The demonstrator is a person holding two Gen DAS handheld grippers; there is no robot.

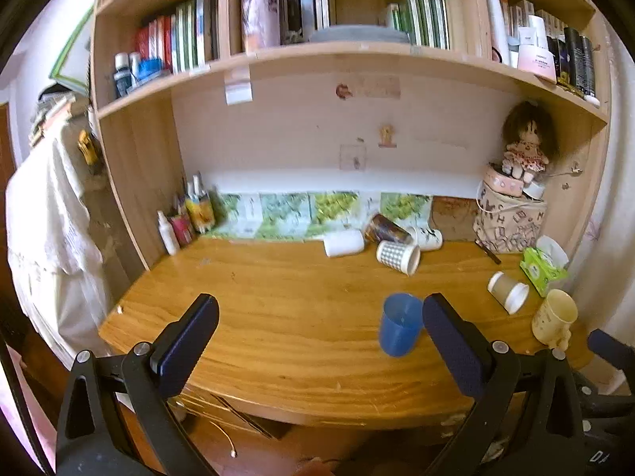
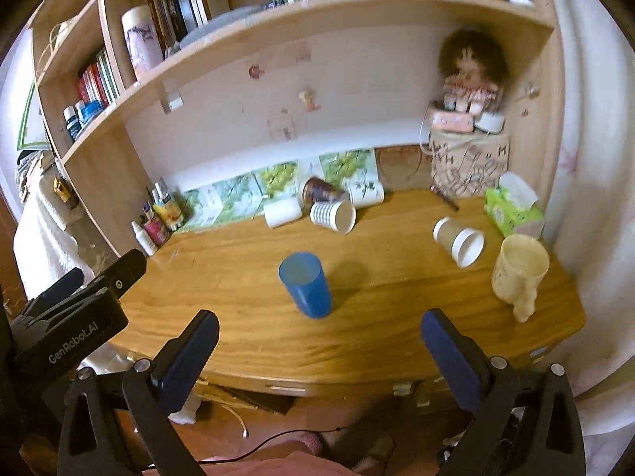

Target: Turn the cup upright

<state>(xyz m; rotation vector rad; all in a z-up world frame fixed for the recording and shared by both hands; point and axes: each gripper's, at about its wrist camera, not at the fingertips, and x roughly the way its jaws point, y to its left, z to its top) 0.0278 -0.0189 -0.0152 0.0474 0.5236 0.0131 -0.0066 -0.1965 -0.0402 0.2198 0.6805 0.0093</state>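
Observation:
A blue plastic cup stands upright on the wooden desk near its front edge. A cream mug stands upright at the right. A white-rimmed paper cup lies on its side near it. Several more cups lie on their sides at the back: a white one, a patterned one, a dark one. My left gripper is open and empty in front of the desk. My right gripper is open and empty, short of the blue cup.
A green tissue pack lies at the right. A patterned bag with a doll stands at the back right. Small bottles stand at the back left. The left gripper's body shows at the right wrist view's left.

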